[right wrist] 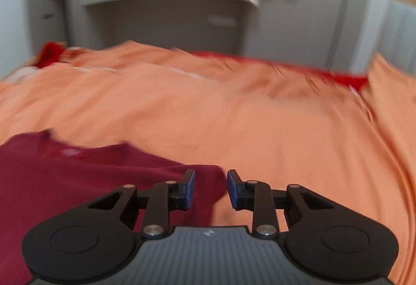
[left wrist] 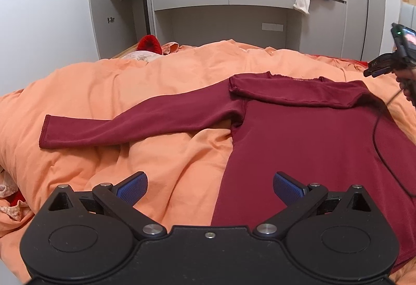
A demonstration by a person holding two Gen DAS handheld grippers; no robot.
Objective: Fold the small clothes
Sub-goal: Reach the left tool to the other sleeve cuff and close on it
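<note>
We see a dark red long-sleeved top [left wrist: 312, 134] lying flat on the orange duvet [left wrist: 161, 155], one sleeve folded across its chest. Our left gripper [left wrist: 210, 187] hangs above the top's near edge, jaws spread wide and empty. Our right gripper [right wrist: 211, 189] sits at the top's shoulder corner, jaws slightly parted, pinching nothing.

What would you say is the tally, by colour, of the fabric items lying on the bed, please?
Dark red: 1, the long-sleeved top, one sleeve folded across its chest.
Orange: 1, the duvet under it.
Bright red: 1, the fuzzy item at the far edge.
Pale patterned: 1, the cloth beside that.
Total: 4
</note>
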